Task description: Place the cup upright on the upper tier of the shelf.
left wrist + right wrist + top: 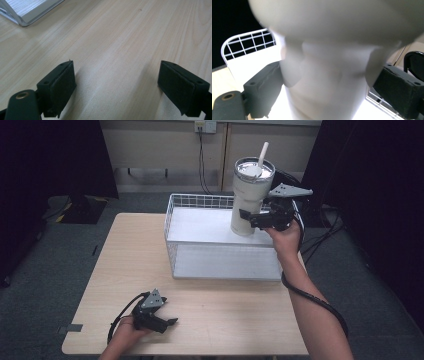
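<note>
The pale wooden surface [125,270] carries a white wire-mesh two-tier rack [200,227] at its far side. Over the rack's top shelf, toward its right end, stands the tall cream insulated tumbler with a lid and white straw [250,195], its long axis upright; whether its base touches the shelf I cannot tell. The right tool [248,216] comes at it sideways from the right, jaws clamped on the narrow lower body. The left tool [170,322] rests well apart at the near edge, jaws spread, holding nothing.
</note>
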The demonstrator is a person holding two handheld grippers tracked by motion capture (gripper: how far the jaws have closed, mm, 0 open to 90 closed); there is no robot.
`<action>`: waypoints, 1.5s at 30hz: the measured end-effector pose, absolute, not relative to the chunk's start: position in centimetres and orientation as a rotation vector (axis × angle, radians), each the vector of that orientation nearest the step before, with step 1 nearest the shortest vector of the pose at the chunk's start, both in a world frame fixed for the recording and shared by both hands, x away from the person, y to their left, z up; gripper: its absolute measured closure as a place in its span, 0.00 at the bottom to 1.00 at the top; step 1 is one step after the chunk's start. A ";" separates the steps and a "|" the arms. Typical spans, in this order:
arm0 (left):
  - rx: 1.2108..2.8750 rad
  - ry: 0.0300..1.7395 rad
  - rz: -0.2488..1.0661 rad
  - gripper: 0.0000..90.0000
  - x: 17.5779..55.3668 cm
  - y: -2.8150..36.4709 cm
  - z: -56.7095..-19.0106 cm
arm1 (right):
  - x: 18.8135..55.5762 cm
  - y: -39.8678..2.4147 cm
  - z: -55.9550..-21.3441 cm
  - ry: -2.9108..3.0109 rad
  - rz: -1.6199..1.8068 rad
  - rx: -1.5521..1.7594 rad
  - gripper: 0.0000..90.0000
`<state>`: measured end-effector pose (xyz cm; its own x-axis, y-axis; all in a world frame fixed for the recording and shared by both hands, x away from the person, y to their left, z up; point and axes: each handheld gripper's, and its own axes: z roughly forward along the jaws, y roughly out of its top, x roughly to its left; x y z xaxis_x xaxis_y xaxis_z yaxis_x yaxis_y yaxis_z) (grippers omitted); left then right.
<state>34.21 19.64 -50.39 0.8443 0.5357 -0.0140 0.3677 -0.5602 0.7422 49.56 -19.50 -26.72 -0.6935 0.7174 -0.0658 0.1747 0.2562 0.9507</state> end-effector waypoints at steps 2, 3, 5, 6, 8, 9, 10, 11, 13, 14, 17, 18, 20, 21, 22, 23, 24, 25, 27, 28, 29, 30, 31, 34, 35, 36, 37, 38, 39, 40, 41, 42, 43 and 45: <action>2.227 0.655 0.272 0.16 34.2 19.6 -50.4 | 49.4 -19.7 -26.8 2.041 1.447 0.808 0.12; 2.227 0.654 0.272 0.16 34.2 19.6 -50.4 | 49.3 -19.9 -26.8 2.054 1.445 0.816 0.12; 2.227 0.655 0.272 0.16 34.2 19.6 -50.4 | 49.1 -20.0 -26.7 2.056 1.444 0.817 0.12; 2.227 0.655 0.272 0.16 34.2 19.6 -50.4 | 49.1 -20.0 -26.7 2.056 1.444 0.817 0.12; 2.227 0.655 0.273 0.16 34.2 19.6 -50.4 | 48.8 -20.2 -26.7 2.054 1.447 0.820 0.12; 2.227 0.655 0.273 0.16 34.2 19.6 -50.4 | 48.6 -20.5 -26.7 2.055 1.442 0.818 0.12; 2.227 0.655 0.273 0.16 34.2 19.6 -50.4 | 48.6 -20.5 -26.7 2.055 1.442 0.818 0.12; 2.227 0.655 0.272 0.16 34.2 19.6 -50.4 | 48.4 -20.6 -26.7 2.058 1.440 0.817 0.12; 2.227 0.654 0.273 0.16 34.2 19.6 -50.4 | 48.0 -20.9 -26.7 2.059 1.437 0.814 0.12; 2.227 0.655 0.272 0.16 34.2 19.6 -50.4 | 48.0 -20.9 -26.7 2.059 1.437 0.814 0.12; 2.227 0.655 0.273 0.16 34.2 19.6 -50.4 | 47.7 -21.3 -26.9 2.070 1.434 0.815 0.12; 2.227 0.655 0.273 0.16 34.2 19.6 -50.4 | 47.6 -21.4 -26.9 2.073 1.426 0.816 0.12; 2.226 0.655 0.272 0.16 34.2 19.6 -50.4 | 47.3 -21.6 -27.0 2.078 1.428 0.812 0.12; 2.227 0.655 0.272 0.16 34.2 19.6 -50.4 | 46.9 -21.7 -27.0 2.081 1.419 0.797 0.12; 2.227 0.655 0.273 0.16 34.2 19.6 -50.4 | 46.9 -21.7 -27.0 2.081 1.419 0.797 0.12; 2.227 0.655 0.273 0.16 34.2 19.6 -50.4 | 46.4 -21.6 -27.0 2.097 1.416 0.779 0.12; 2.227 0.655 0.273 0.16 34.2 19.6 -50.4 | 46.1 -21.6 -27.0 2.104 1.414 0.769 0.12; 2.227 0.655 0.273 0.16 34.2 19.6 -50.4 | 45.8 -21.6 -27.0 2.111 1.416 0.763 0.12; 2.227 0.655 0.273 0.16 34.2 19.6 -50.4 | 45.3 -21.5 -27.1 2.118 1.434 0.751 0.12; 2.226 0.655 0.272 0.16 34.2 19.6 -50.4 | 45.0 -21.5 -27.1 2.122 1.435 0.748 0.12; 2.227 0.655 0.272 0.16 34.2 19.6 -50.4 | 44.7 -21.4 -27.2 2.122 1.443 0.740 0.12; 2.227 0.655 0.272 0.16 34.2 19.6 -50.4 | 44.7 -21.4 -27.2 2.122 1.443 0.740 0.12; 2.226 0.655 0.273 0.16 34.2 19.6 -50.4 | 44.2 -21.4 -27.3 2.133 1.449 0.728 0.12; 2.226 0.655 0.271 0.16 34.2 19.7 -50.4 | 43.5 -21.3 -27.6 2.147 1.474 0.717 0.12; 2.226 0.655 0.272 0.16 34.2 19.7 -50.4 | 43.3 -21.3 -27.7 2.147 1.480 0.713 0.12; 2.226 0.655 0.272 0.16 34.2 19.7 -50.4 | 43.3 -21.3 -27.7 2.147 1.480 0.713 0.12; 2.225 0.655 0.269 0.16 34.2 19.7 -50.4 | 43.0 -21.3 -27.9 2.159 1.495 0.707 0.12; 2.225 0.655 0.269 0.16 34.2 19.7 -50.4 | 42.8 -21.3 -28.0 2.160 1.492 0.701 0.12; 2.225 0.655 0.270 0.16 34.2 19.7 -50.4 | 42.6 -21.3 -28.1 2.164 1.492 0.696 0.12; 2.226 0.655 0.269 0.16 34.2 19.7 -50.4 | 42.5 -21.2 -28.2 2.169 1.498 0.690 0.12; 2.225 0.656 0.269 0.16 34.2 19.6 -50.4 | 42.3 -21.2 -28.3 2.174 1.500 0.689 0.12; 2.225 0.656 0.269 0.16 34.2 19.6 -50.4 | 42.3 -21.2 -28.3 2.174 1.500 0.689 0.12; 2.226 0.656 0.269 0.16 34.2 19.6 -50.4 | 42.1 -21.2 -28.5 2.178 1.502 0.684 0.12; 2.230 0.652 0.271 0.16 34.2 19.7 -50.4 | 41.8 -21.3 -28.7 2.183 1.502 0.678 0.12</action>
